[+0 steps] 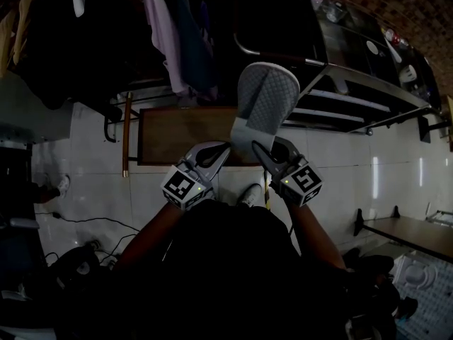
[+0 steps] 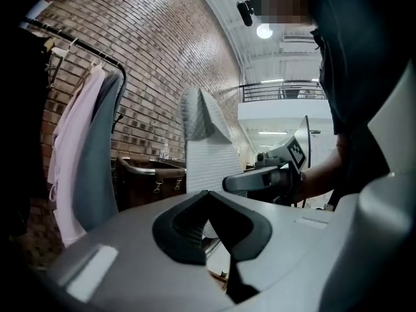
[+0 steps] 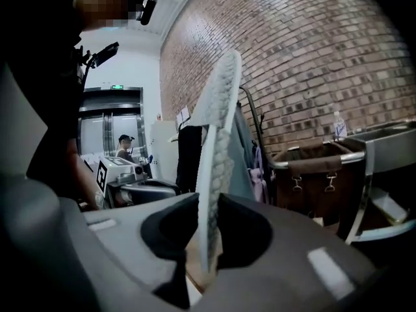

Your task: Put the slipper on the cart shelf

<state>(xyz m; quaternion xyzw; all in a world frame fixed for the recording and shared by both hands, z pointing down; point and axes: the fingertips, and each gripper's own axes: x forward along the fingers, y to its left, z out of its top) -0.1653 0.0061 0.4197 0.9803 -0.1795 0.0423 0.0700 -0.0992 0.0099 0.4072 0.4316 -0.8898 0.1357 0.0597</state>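
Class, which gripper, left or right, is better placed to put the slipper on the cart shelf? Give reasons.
Right. The right gripper is shut on the slipper, held upright, and the cart shelf stands on that side; the left gripper holds nothing.

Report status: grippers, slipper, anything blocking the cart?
Right gripper shut on grey quilted fabric slipper, upright. Left gripper shut, empty. Metal cart shelf ahead, nothing visibly between.
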